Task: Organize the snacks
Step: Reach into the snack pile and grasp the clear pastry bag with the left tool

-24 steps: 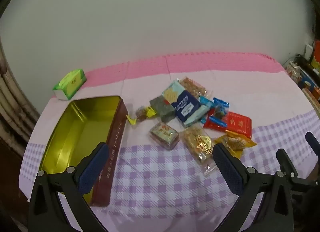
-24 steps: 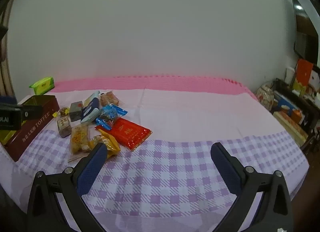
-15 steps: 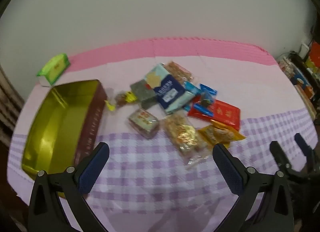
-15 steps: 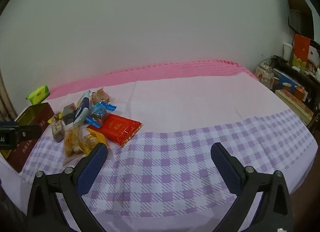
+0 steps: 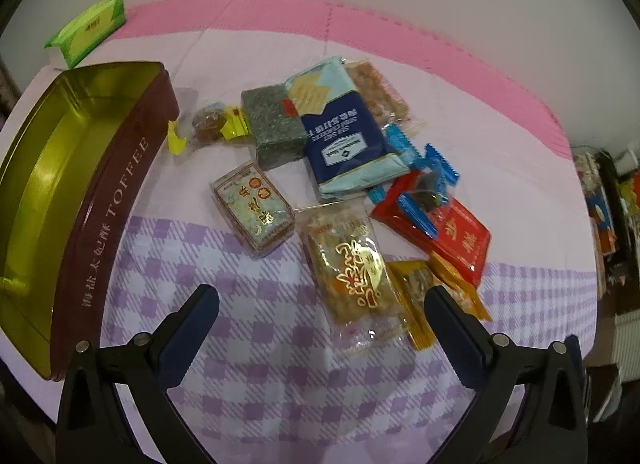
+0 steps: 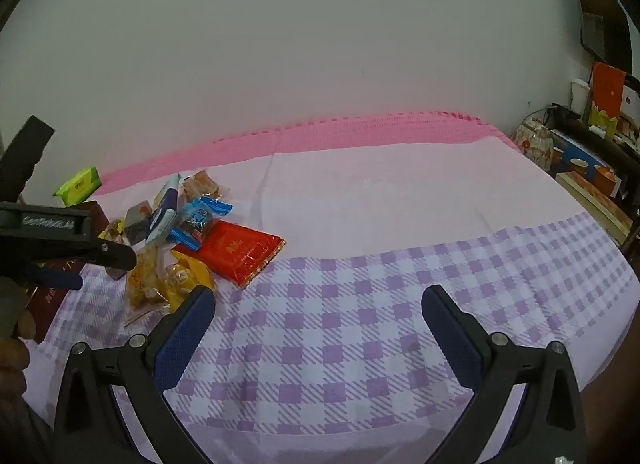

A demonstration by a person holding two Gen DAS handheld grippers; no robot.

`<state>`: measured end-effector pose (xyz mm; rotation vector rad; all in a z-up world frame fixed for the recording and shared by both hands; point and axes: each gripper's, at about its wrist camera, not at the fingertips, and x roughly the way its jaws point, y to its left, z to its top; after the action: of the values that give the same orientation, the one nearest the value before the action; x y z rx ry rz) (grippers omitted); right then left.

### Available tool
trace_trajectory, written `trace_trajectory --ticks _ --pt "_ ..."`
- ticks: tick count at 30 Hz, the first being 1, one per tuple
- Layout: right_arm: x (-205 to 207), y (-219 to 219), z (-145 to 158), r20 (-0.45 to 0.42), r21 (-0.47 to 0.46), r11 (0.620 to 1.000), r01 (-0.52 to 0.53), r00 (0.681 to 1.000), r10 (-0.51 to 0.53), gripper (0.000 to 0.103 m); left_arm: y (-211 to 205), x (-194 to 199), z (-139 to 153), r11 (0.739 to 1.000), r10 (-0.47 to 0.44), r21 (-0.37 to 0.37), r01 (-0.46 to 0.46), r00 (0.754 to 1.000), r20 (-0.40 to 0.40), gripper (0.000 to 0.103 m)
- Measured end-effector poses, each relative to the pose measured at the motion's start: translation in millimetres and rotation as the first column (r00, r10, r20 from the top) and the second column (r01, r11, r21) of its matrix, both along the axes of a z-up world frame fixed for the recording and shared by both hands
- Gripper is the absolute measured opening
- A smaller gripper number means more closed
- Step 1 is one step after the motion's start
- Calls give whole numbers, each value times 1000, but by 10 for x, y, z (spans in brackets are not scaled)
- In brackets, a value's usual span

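A pile of wrapped snacks lies on the cloth: a blue cracker pack, a dark green block, a small clear-wrapped cake, a clear pack with gold writing, a red packet and an orange packet. An open brown toffee tin with a gold inside stands left of them, empty. My left gripper is open, hovering just above the gold-writing pack. My right gripper is open and empty over bare checked cloth, right of the pile.
A green tissue pack lies at the back left by the wall. The table wears a pink and purple checked cloth. Cluttered shelves stand past the table's right edge. The left gripper's body shows at the right wrist view's left.
My left gripper has moved forward and down toward the snack pile, which now looks much closer. My right gripper has shifted only slightly. Both stay open.
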<state>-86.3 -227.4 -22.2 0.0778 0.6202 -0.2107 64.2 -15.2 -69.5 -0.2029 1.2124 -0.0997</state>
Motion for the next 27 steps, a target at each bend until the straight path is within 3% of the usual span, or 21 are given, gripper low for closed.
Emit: trace_trajectory --ticks 6,11,14,18,22,27 --pt "25 -44 -26 -10 17 1000 -4 1000 4 103 -6 125 -65 999 50 -10 -50 997 -52 101" --pt "39 -60 -53 -18 24 1000 -2 1000 2 103 -9 245 -139 997 78 -7 -79 991 -110 82" --pt "49 -63 -57 -21 26 1000 -3 1000 3 103 49 357 -224 993 111 -23 -116 984 -139 81" --pt "68 -54 -73 -26 23 1000 -2 1000 3 103 19 363 -216 993 111 -12 -114 986 -128 81" --pt "87 -44 -102 -33 25 1000 -2 999 2 103 -207 612 -243 993 117 9 -117 982 -146 81" --pt "93 -49 -129 -38 33 999 5 999 -3 103 -359 637 -253 990 132 73 -124 984 -122 76"
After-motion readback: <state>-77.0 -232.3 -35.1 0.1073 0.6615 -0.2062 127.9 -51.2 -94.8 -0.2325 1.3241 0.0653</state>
